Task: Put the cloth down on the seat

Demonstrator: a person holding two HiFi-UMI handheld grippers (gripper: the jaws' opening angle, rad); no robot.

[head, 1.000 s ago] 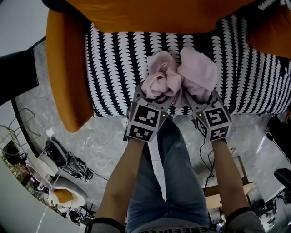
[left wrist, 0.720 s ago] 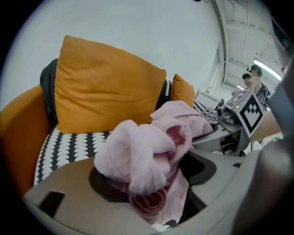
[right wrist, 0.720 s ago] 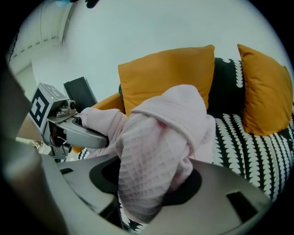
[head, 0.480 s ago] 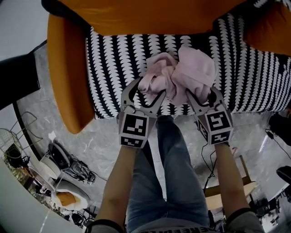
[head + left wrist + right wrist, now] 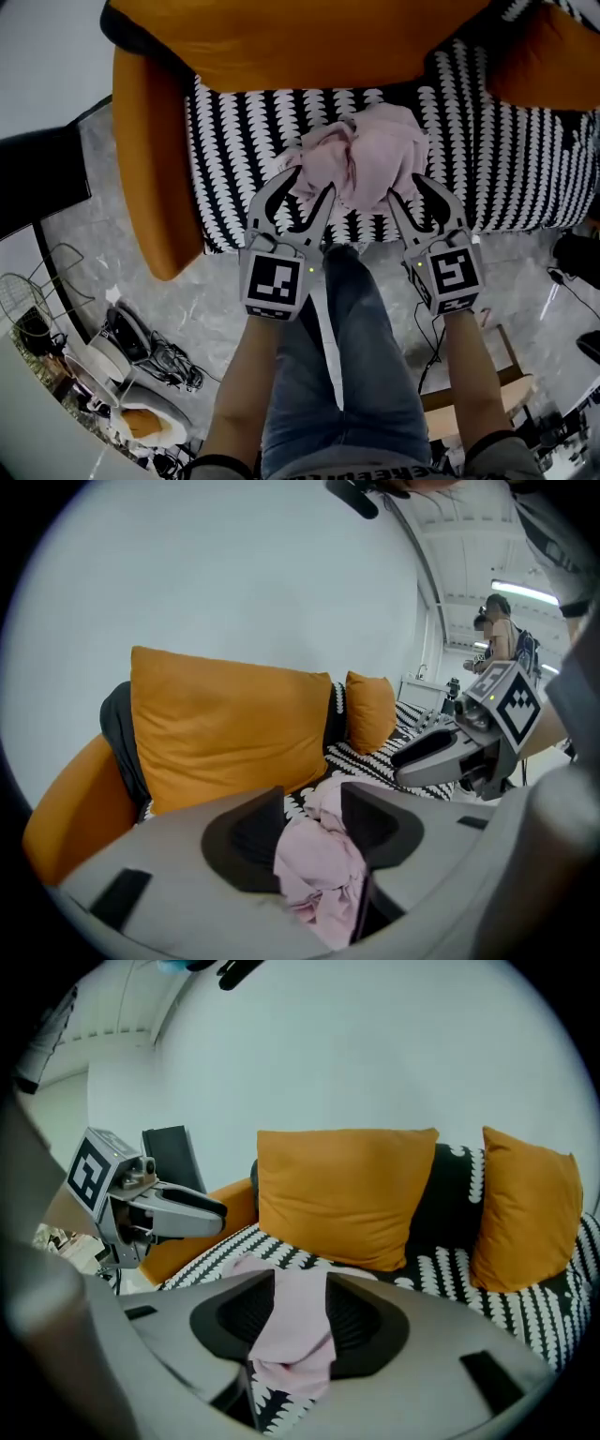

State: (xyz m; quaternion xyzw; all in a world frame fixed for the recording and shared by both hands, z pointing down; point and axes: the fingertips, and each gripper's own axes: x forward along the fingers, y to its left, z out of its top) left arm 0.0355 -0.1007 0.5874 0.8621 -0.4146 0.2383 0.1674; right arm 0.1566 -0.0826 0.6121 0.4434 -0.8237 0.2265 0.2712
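A crumpled pale pink cloth point(image 5: 366, 155) lies on the black-and-white patterned seat point(image 5: 244, 141) near its front edge. My left gripper point(image 5: 305, 187) hovers just in front of the cloth's left part. Its jaws have just been closing but stand apart, and the pads touch nothing. My right gripper point(image 5: 411, 195) hangs by the cloth's right part. Its jaws have also just been closing, with a gap left. In the left gripper view the cloth point(image 5: 319, 864) shows through the gap of the left gripper point(image 5: 314, 822), lying beyond it. The right gripper point(image 5: 300, 1312) frames the cloth point(image 5: 292, 1326) the same way.
Orange cushions point(image 5: 309, 37) lean along the sofa's back, and an orange armrest point(image 5: 150, 169) bounds the seat on the left. The person's legs point(image 5: 366, 375) stand below the grippers. Cables and clutter point(image 5: 131, 337) lie on the grey floor at lower left. A person point(image 5: 502, 639) stands far off.
Both grippers have come off the cloth, lifting and drawing back toward the sofa's front edge. The cloth stays bunched on the seat.
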